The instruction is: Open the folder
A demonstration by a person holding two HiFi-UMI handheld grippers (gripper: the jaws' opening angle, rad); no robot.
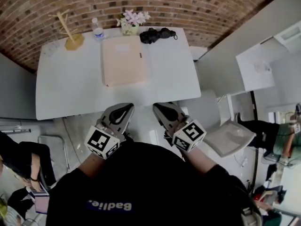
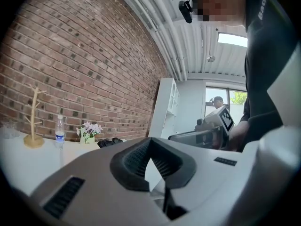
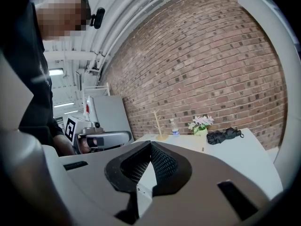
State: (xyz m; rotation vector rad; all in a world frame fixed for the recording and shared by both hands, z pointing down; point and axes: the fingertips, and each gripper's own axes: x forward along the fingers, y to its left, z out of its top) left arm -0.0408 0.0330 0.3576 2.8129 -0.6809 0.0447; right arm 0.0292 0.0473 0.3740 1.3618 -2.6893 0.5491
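Note:
A closed beige folder (image 1: 124, 61) lies flat in the middle of the white table (image 1: 66, 88). Both grippers are held close to the person's body, short of the table's near edge and apart from the folder. The left gripper (image 1: 126, 106) is shut, its black pads meeting at the tip with nothing between them (image 2: 150, 141). The right gripper (image 1: 157, 106) is shut and empty as well (image 3: 150, 144). Each gripper points level toward the table. In the left gripper view the right gripper (image 2: 207, 134) shows at the right.
Along the table's far edge stand a wooden rack (image 1: 70, 34), a water bottle (image 1: 97, 29), a flower pot (image 1: 131, 23) and a black bundle (image 1: 157, 34). A brick wall (image 1: 188, 4) is behind. A grey chair (image 1: 228, 138) stands at the right.

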